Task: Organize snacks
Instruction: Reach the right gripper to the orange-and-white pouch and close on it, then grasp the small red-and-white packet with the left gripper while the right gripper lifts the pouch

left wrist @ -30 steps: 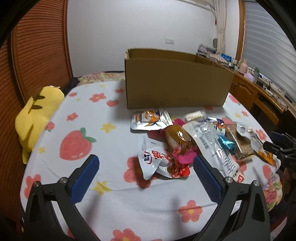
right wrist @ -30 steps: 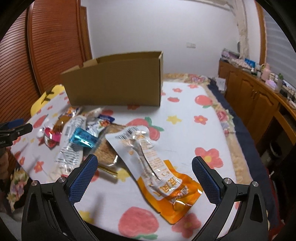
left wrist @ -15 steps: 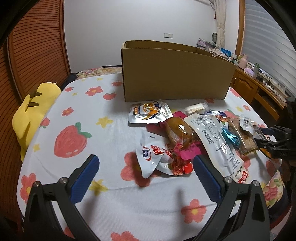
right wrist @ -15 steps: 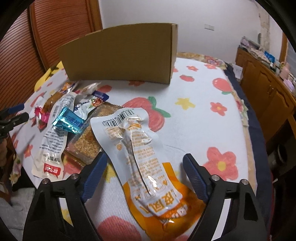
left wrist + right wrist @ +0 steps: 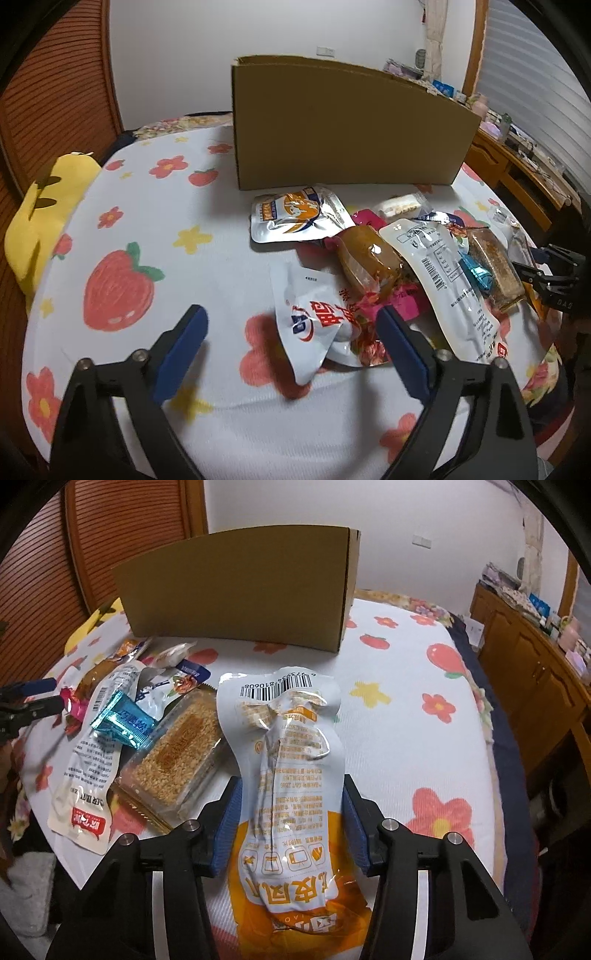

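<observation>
Between right tongs (image 5: pixel 290 823): orange pouch (image 5: pixel 291 775); left view hides it.

Count: 1 cardboard box (image 5: pixel 343 125). 1 yellow plush (image 5: pixel 40 221). Snacks, about 10 visible, overlapping so not exact: 4 white/silver pouches, e.g. orange-bottomed pouch (image 5: pixel 291 775); 1 teal candy (image 5: pixel 123 720); 1 sesame bar (image 5: pixel 177 753); 1 brown bun (image 5: pixel 369 258).
</observation>
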Demonstrator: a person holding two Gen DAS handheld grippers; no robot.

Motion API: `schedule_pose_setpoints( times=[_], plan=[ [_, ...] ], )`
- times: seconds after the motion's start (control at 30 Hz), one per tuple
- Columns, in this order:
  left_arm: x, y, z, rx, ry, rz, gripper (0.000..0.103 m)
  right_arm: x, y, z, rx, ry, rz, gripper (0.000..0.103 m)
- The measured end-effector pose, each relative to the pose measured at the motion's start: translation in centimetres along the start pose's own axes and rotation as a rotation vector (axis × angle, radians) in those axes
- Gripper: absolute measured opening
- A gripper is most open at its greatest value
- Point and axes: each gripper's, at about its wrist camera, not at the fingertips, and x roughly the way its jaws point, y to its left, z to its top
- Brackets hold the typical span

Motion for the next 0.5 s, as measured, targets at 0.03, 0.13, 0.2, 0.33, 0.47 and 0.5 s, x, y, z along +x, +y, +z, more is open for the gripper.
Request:
schedule_pose_setpoints(
  times=[0.03, 0.13, 0.2, 0.33, 0.47, 0.5],
  plan=[
    [0.3, 0.1, 0.1, 0.002, 0.012, -0.007, 0.083, 0.0, 0.0, -0.1, 0.003, -0.006, 0.0, 0.052],
    [0.4, 0.6, 0.1, -0.007, 0.019, -0.031, 0.073, 0.0, 0.0, -0.2, 0.003, -0.026, -0.003, 0.053],
    [0.3, 0.8, 0.1, -0.015, 0.018, -0.051, 0.067, 0.0, 0.0, -0.3, 0.002, -0.033, -0.005, 0.053],
    [-0.3, 1.0, -0.1, -0.017, 0.006, -0.059, 0.054, 0.0, 0.2, -0.3, -0.006, -0.037, -0.014, 0.054],
    [-0.8, 1.2, -0.3, -0.019, 0.001, -0.084, 0.044, 0.1, 0.2, -0.3, -0.007, -0.039, -0.014, 0.054],
    [-0.9, 1.3, -0.3, -0.022, 0.003, -0.086, 0.044, 0.1, 0.2, -0.3, -0.007, -0.038, -0.014, 0.054]
  ],
)
